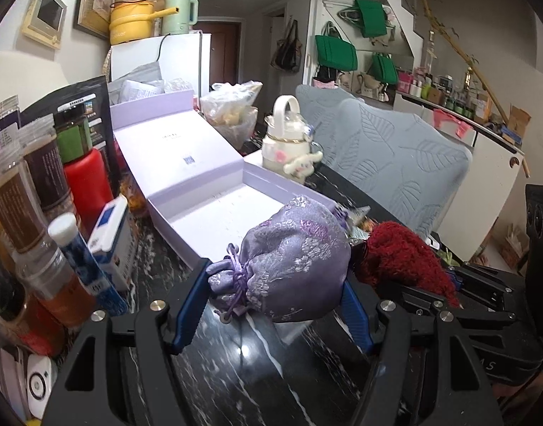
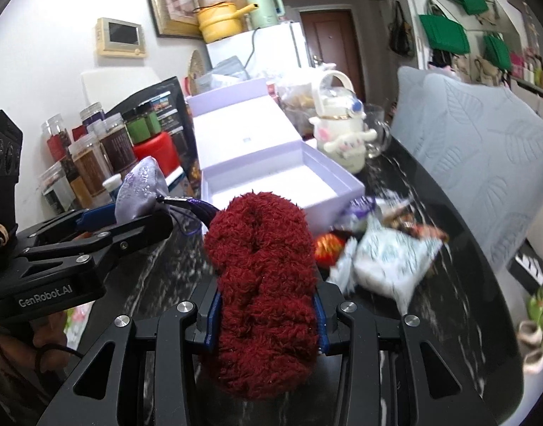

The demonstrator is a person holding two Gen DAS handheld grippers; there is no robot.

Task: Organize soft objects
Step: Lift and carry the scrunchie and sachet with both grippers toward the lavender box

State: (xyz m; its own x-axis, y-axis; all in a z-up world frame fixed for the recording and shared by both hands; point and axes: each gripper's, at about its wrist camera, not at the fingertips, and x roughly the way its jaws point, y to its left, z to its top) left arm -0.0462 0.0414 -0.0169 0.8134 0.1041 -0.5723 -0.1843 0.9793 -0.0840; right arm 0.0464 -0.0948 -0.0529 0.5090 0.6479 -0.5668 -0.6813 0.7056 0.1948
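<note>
While clamped between blue pads, lilac brocade pouch (image 1: 289,259) fills left gripper (image 1: 275,305) at lower centre; red fuzzy bundle (image 2: 264,301) is pinched in right gripper (image 2: 266,323). Open lavender box (image 1: 186,206) lies beyond, mid-frame, on black marble table (image 1: 243,372).

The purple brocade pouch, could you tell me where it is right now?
The purple brocade pouch is clamped in the left gripper, just in front of the open lavender box, with the red fuzzy bundle on its right.
</note>
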